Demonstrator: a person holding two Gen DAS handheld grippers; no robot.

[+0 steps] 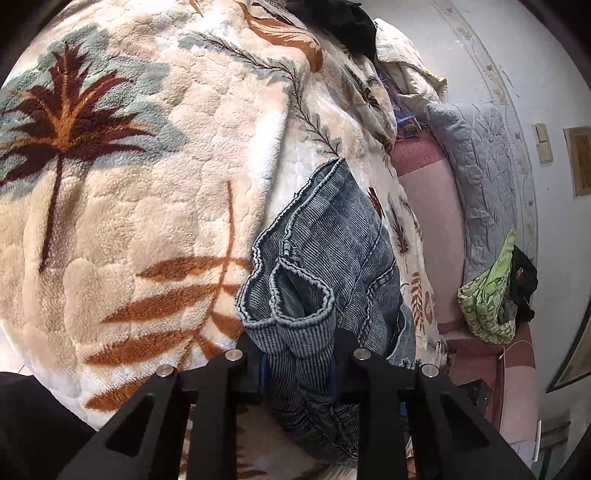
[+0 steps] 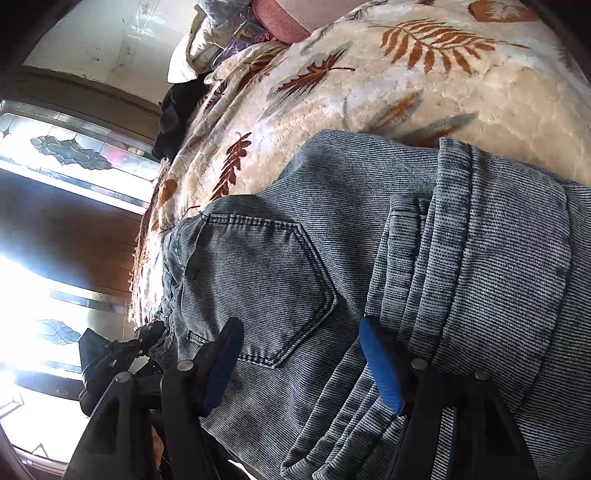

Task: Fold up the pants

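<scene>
The pants are washed blue jeans (image 1: 332,236) lying on a fleece blanket with a leaf print (image 1: 147,184). In the left wrist view my left gripper (image 1: 299,365) is shut on the leg cuffs of the jeans, which bunch up between the fingers. In the right wrist view the jeans (image 2: 369,229) lie folded, back pocket (image 2: 266,288) up, with a leg layer doubled over at the right. My right gripper (image 2: 306,354) is open, its blue-padded fingers (image 2: 380,369) astride the denim below the pocket. The other gripper shows at the jeans' left edge (image 2: 122,354).
The blanket (image 2: 406,74) covers a bed. Dark clothing (image 1: 343,22) and pillows (image 1: 476,177) lie at the far end, a green bag (image 1: 491,299) on a pink sheet beside the wall. A wooden door with glass panels (image 2: 66,155) stands at the left.
</scene>
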